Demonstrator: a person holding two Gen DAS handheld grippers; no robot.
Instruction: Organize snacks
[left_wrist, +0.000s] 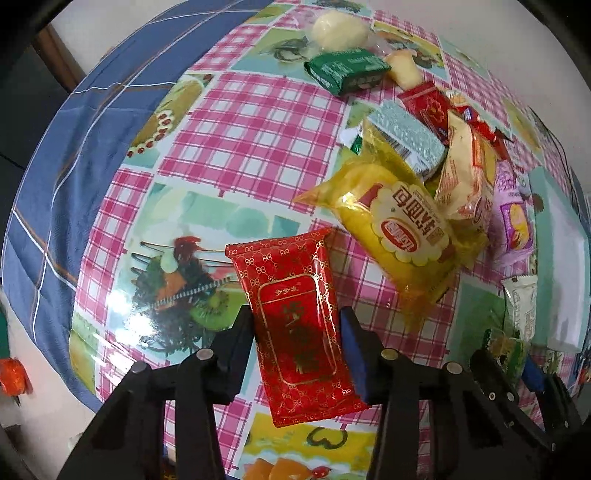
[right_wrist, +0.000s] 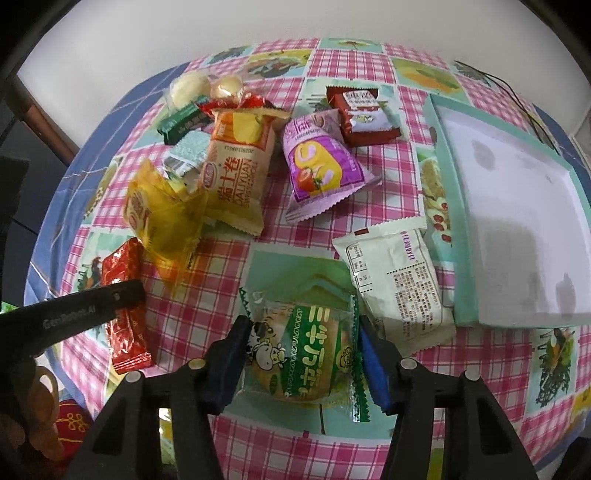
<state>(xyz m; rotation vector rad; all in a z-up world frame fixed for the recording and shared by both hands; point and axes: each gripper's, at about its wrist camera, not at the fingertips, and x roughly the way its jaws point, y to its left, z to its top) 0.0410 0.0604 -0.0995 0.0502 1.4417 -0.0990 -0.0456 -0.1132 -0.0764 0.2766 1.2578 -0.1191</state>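
Observation:
My left gripper has its fingers on both sides of a red gold-patterned packet lying on the checked tablecloth; the pads look to touch its edges. My right gripper likewise straddles a green-and-clear biscuit packet, pads at its sides. The red packet also shows in the right wrist view, partly under the left gripper's body. An open teal box with a white inside lies at the right.
A pile of snacks lies mid-table: a yellow packet, an orange Swiss-roll packet, a purple packet, a white packet, a brown-red packet, a green bar, round pale buns. A blue cloth hangs at the left edge.

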